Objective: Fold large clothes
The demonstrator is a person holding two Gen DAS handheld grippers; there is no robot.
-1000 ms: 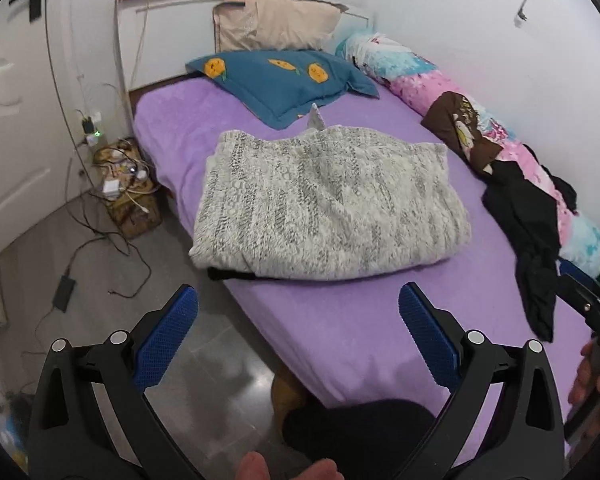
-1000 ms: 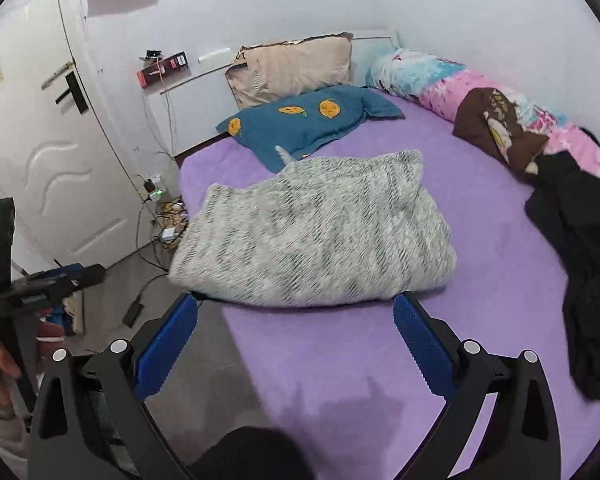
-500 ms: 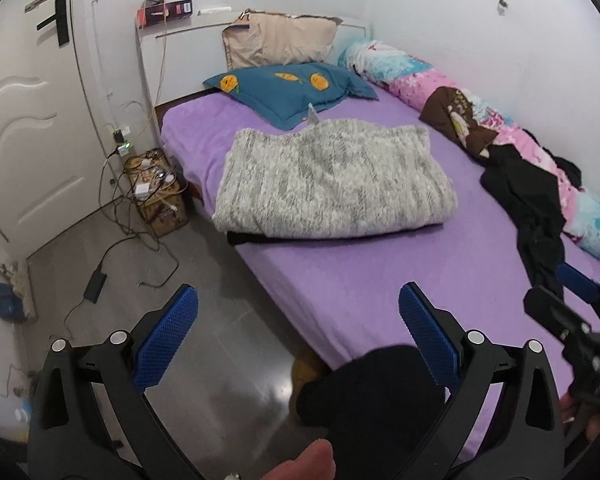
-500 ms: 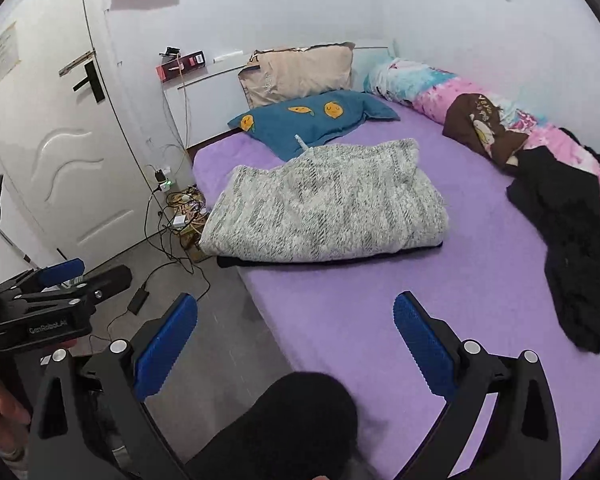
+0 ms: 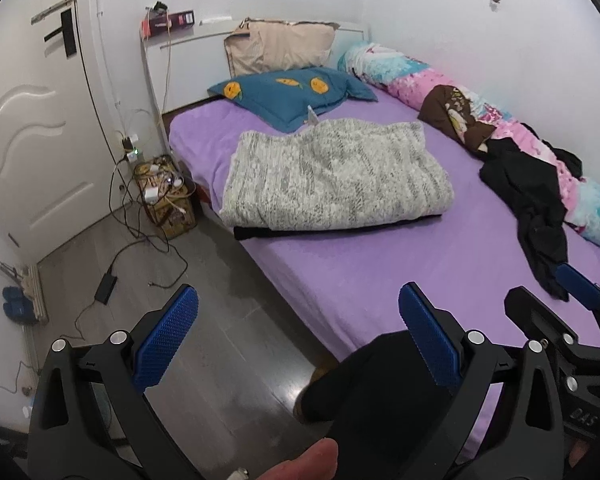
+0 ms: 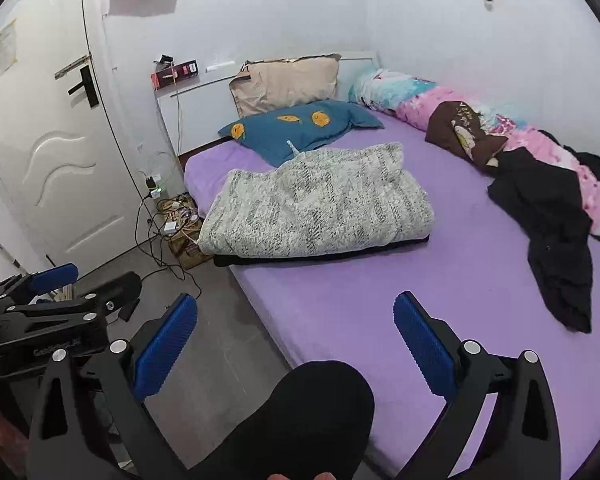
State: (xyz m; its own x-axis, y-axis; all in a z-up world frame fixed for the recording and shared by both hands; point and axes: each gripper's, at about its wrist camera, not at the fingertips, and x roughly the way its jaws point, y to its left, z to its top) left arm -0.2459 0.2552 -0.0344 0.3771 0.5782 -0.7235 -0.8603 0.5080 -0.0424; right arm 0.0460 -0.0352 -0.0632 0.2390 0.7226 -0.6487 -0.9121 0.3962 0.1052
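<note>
Hovering, both claws (image 5: 298, 340) (image 6: 294, 346) apart, empty; folded grey knit (image 5: 332, 176), black garment (image 5: 536, 196) beyond.

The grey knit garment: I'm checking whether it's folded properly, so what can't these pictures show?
- Black layer beneath grey knit garment: only an edge shows, both views; the knit covers the rest.
- Its underside: hidden against the purple bed.
- Sleeves: not distinguishable.
</note>
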